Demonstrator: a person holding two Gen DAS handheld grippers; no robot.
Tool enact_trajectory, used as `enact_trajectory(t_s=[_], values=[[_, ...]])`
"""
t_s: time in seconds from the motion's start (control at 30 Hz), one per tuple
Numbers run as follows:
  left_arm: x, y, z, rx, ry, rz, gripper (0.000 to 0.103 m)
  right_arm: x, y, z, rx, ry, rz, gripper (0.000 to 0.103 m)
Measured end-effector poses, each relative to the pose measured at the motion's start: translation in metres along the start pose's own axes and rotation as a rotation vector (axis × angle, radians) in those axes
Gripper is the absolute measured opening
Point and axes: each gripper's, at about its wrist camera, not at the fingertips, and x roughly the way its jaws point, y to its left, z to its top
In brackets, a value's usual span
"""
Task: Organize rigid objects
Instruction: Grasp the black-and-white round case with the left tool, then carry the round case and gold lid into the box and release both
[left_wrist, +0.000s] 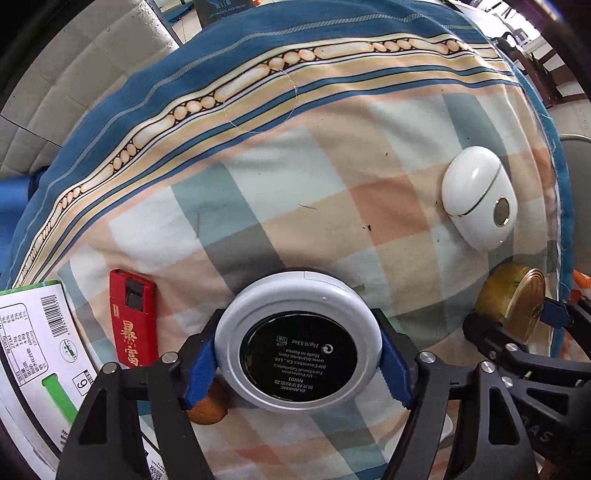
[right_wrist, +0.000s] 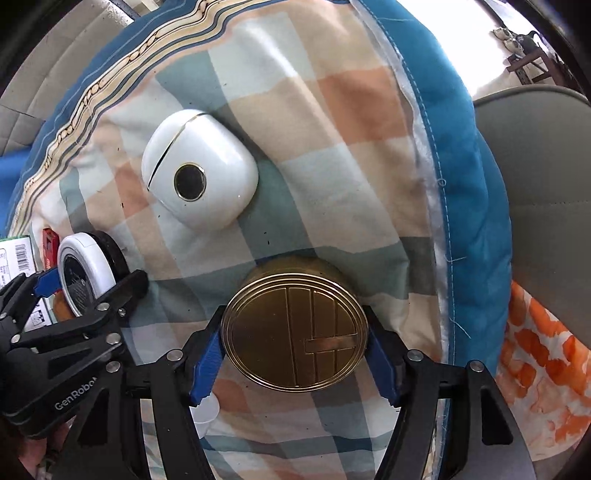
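Observation:
My left gripper (left_wrist: 297, 363) is shut on a round white cosmetic compact (left_wrist: 297, 341) with a black labelled base, held over the checked cloth (left_wrist: 295, 192). My right gripper (right_wrist: 294, 360) is shut on a round gold tin (right_wrist: 294, 334), also over the cloth. The gold tin (left_wrist: 517, 302) and right gripper also show at the right of the left wrist view. The compact (right_wrist: 86, 273) shows at the left of the right wrist view. A white oval case (left_wrist: 480, 195) lies on the cloth beyond both grippers; it also shows in the right wrist view (right_wrist: 199, 170).
A red lighter (left_wrist: 133, 317) lies on the cloth at the left, next to a green and white carton (left_wrist: 33, 350). A brown object (left_wrist: 208, 408) sits under the left fingers. A small white cup (right_wrist: 207, 413) is below the right fingers. A grey chair (right_wrist: 546, 192) stands at the right.

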Motion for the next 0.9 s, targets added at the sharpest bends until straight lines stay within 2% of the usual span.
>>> enact_trajectory(t_s=[0.13,0.27,0.57,0.73,0.9], values=[[-0.008,-0.003,-0.005,0.007,0.011,-0.006,0.073,-0.001,0.009,-0.007,-0.007,-0.006,-0.013,0.067],[-0.030,0.001,-0.019,0.002,-0.016,-0.005,0.073,-0.009,0.013,-0.017,-0.006,-0.021,0.016,0.067],[-0.102,0.015,-0.053,-0.007,-0.129,-0.053,0.073,-0.061,0.042,-0.043,-0.063,-0.096,0.060,0.067],[-0.144,0.053,-0.078,-0.063,-0.188,-0.105,0.073,-0.095,0.077,-0.059,-0.106,-0.142,0.119,0.067],[-0.176,0.111,-0.083,-0.120,-0.259,-0.099,0.073,-0.125,0.131,-0.078,-0.170,-0.183,0.155,0.067]])
